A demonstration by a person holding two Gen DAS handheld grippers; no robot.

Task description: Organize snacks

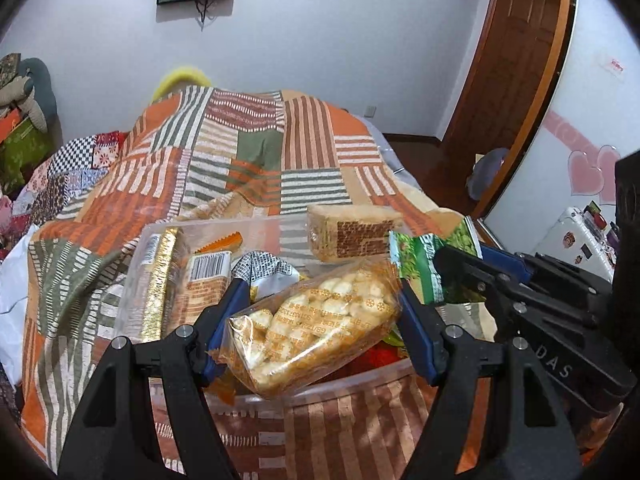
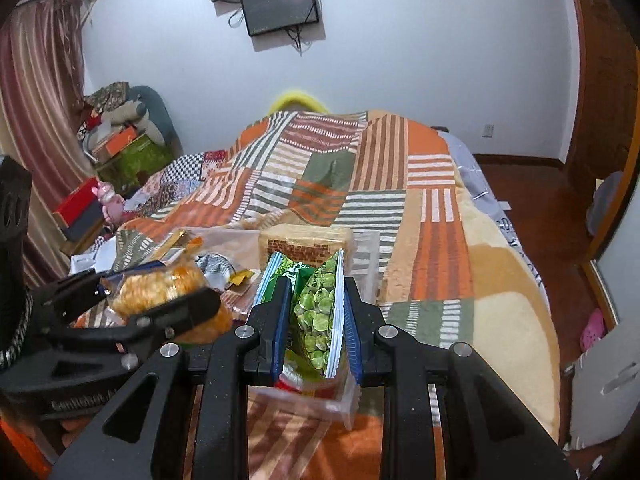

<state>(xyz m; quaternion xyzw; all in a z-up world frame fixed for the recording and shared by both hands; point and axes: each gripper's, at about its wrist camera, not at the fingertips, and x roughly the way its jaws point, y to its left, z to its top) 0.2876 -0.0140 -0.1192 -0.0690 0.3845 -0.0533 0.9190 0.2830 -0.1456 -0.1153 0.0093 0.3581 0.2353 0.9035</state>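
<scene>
My left gripper (image 1: 316,312) is shut on a clear orange-printed bag of pale puffed snacks (image 1: 316,328) and holds it over a clear plastic bin (image 1: 264,398). The bin lies on a patchwork blanket and holds several snacks: a gold-edged packet (image 1: 158,288), a barcode packet (image 1: 208,280) and a brick-print cake pack (image 1: 352,232). My right gripper (image 2: 316,308) is shut on a green pea packet (image 2: 318,312), just right of the left gripper. The pea packet also shows in the left wrist view (image 1: 424,268), as does the right gripper (image 1: 460,268). The left gripper with its bag appears in the right wrist view (image 2: 160,292).
The orange and green striped blanket (image 1: 260,152) covers the bed. Boxes and soft toys (image 2: 120,136) pile at the far left. A wooden door (image 1: 516,60) and wood floor (image 2: 540,208) lie to the right. A screen (image 2: 280,4) hangs on the far wall.
</scene>
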